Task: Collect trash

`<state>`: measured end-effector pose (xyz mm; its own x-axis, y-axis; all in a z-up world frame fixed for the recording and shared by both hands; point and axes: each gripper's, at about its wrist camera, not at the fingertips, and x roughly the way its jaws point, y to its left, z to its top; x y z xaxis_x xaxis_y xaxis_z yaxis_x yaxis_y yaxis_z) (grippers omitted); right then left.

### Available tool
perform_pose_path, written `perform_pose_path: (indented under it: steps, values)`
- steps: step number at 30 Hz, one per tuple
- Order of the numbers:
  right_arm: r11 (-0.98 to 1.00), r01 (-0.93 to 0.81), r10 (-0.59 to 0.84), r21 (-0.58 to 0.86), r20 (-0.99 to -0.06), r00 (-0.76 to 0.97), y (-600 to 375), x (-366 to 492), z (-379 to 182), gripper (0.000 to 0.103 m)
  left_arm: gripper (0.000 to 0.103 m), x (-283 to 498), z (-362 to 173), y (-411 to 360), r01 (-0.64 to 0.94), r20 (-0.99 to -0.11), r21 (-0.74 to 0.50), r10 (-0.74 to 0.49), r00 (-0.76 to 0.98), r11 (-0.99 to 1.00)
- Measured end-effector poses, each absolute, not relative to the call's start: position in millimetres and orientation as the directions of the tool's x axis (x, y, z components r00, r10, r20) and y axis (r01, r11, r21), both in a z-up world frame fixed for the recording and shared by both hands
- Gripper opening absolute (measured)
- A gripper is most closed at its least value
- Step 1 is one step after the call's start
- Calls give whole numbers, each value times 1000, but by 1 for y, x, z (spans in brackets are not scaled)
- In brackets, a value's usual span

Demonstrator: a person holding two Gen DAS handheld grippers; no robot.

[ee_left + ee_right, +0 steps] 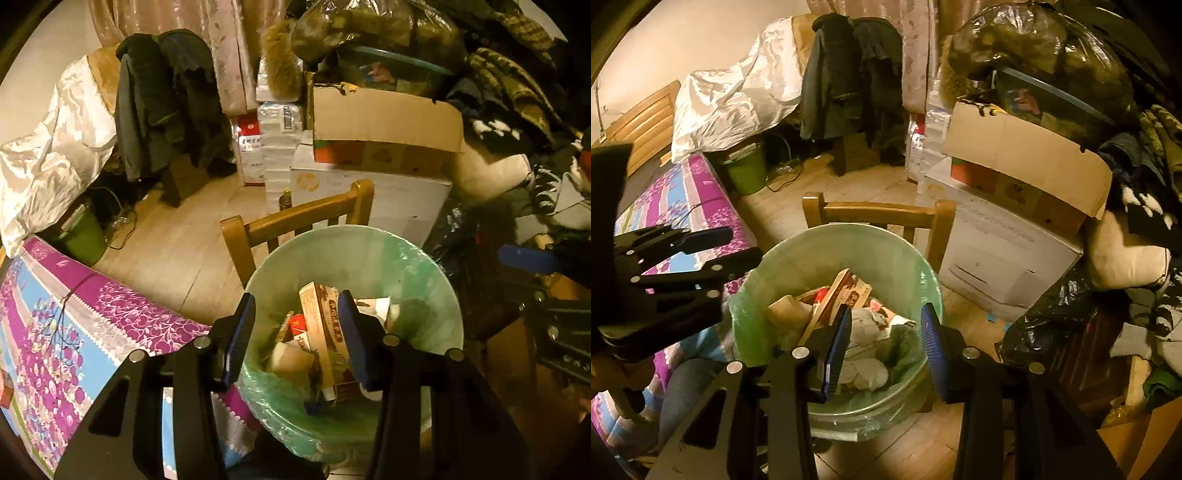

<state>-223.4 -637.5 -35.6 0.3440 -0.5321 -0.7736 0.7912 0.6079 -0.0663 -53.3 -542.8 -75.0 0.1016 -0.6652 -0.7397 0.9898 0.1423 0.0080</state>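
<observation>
Both claws hang over a round trash bin (436, 295) that is lined with a pale green plastic bag (753, 332). The bin stands on the wooden floor (173, 243), just in front of a wooden chair (295, 218).

The left claw (297, 332) is wide open and holds nothing. Its blue pads (240, 332) stand apart above the left half of the bin, over a long cardboard box (321, 325) that leans upright among the trash.

The right claw (884, 339) is also wide open and empty. Its pads (932, 343) stand over crumpled white paper (864, 369) on the right side of the bin. In the right wrist view the left claw (701, 251) shows from the side at the left edge, above the rim of the bin.

The bin is nearly full of trash: the cardboard box (842, 291), paper and small red packets (297, 323).

Beside the bin on the left lies a bed with a purple and blue flowered cover (66, 332). Behind the chair are stacked cardboard boxes (384, 125), and a small green bucket (83, 240) stands farther back on the floor.
</observation>
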Motion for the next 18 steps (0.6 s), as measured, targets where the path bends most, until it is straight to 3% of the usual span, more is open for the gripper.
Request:
perform_pose_path:
  steps: [4, 8, 13, 18]
  values:
    - [587, 808, -540, -53, -769, 342, -638, -230, -36, 45, 45, -50, -73, -540, 990, -733, -24, -676, 76, 137]
    - [570, 821, -568, -29, -736, 368, -634, -233, -33, 67, 52, -52, -72, -537, 987, -726, 3, -679, 112, 159]
    - [545, 835, -649, -84, -672, 356, -620, -233, -28, 83, 58, -54, -67, -528, 984, -705, 28, -694, 146, 178]
    - [491, 863, -759, -120, -545, 356, -603, -243, -20, 98, 67, -53, -60, -518, 980, -674, 58, -717, 179, 190]
